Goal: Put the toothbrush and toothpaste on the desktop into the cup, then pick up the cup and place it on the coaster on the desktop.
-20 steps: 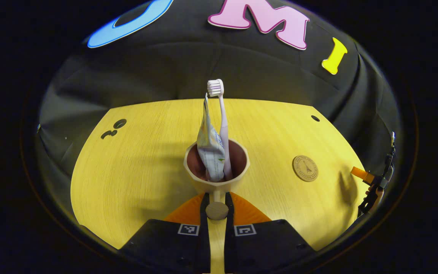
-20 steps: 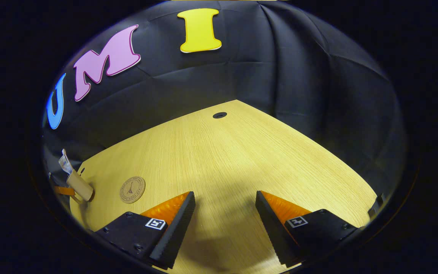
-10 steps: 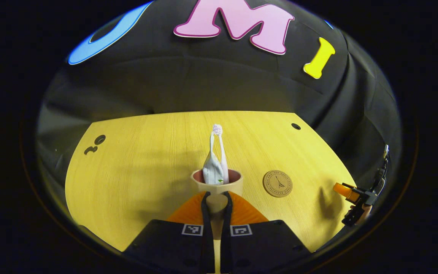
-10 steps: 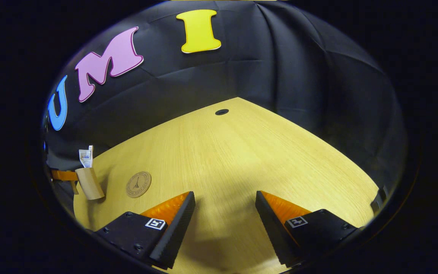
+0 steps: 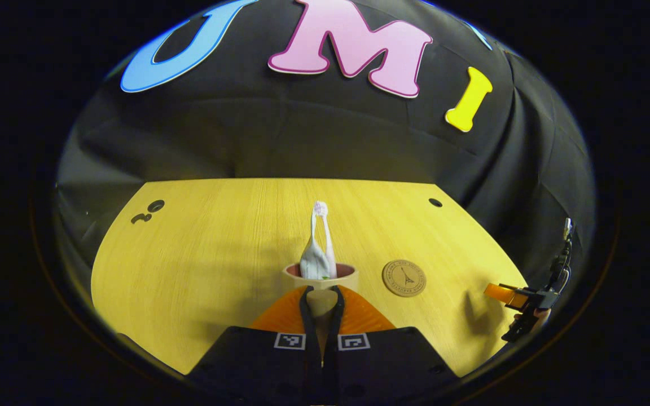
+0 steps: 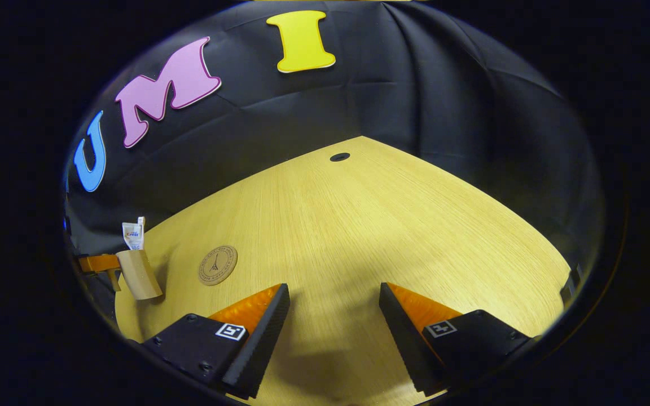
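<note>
Black cloth hangs behind a pale wooden counter (image 5: 201, 254) that carries very little. Both small items are already stowed: the toothbrush (image 5: 321, 217) and the toothpaste (image 5: 313, 260) stand upright in the cup (image 5: 320, 279), so the step in hand is carrying the cup to the coaster (image 5: 404, 278).

In the left gripper view the left gripper (image 5: 320, 299) has its jaws closed on the cup's handle, pressing it from both sides, with the cup straight ahead. The coaster lies flat on the counter just beside the cup, on its right as this view looks. Whether the cup's base is touching the counter or held slightly above it cannot be told from here.

The next move, as I judge it, calls for a short sideways carry with the cup kept level, so the tall contents do not tip, then a descent centred on the disc before the jaws let go.

From the right gripper view, the right gripper (image 6: 333, 316) has its jaws wide open over bare counter, holding nothing. This view adds a side look at the cup (image 6: 140, 274), far to its left, with the toothpaste (image 6: 133, 234) sticking up past the rim and a clear gap to the coaster (image 6: 218, 265). The left gripper view instead shows the cup's reddish inside and the right gripper (image 5: 519, 301) at the counter's right edge.
</note>
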Demonstrator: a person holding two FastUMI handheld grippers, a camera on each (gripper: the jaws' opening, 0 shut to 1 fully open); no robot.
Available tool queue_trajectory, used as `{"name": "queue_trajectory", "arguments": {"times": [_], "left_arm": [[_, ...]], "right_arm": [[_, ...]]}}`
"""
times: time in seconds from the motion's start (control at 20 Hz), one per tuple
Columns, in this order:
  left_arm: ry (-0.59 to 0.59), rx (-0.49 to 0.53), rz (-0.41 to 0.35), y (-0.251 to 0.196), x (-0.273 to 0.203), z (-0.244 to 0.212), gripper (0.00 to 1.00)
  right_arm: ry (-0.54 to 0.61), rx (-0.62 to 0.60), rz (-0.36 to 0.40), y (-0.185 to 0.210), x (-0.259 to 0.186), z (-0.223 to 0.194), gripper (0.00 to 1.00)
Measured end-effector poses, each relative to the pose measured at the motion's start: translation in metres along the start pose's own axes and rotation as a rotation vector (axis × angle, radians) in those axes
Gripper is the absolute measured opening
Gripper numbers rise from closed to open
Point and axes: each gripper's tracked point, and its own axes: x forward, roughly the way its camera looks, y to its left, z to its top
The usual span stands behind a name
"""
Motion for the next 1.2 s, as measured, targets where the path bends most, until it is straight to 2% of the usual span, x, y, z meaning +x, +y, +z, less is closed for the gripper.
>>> {"name": "queue_trajectory", "arguments": {"times": [0.25,0.6,0.95,1.2], "left_arm": [[-0.050,-0.007,-0.038,-0.020,0.003,0.023,0.06],[-0.128,0.002,-0.156,-0.084,0.032,0.062,0.06],[-0.162,0.010,-0.253,-0.137,0.083,0.059,0.06],[-0.193,0.069,-0.280,-0.154,0.107,0.056,0.06]], "right_arm": [[0.004,0.006,0.005,-0.001,-0.003,0.001,0.98],[-0.002,0.023,0.000,-0.008,-0.008,0.006,0.98],[-0.014,0.043,-0.011,-0.014,-0.011,0.014,0.98],[-0.020,0.047,-0.013,-0.017,-0.006,0.025,0.98]]}}
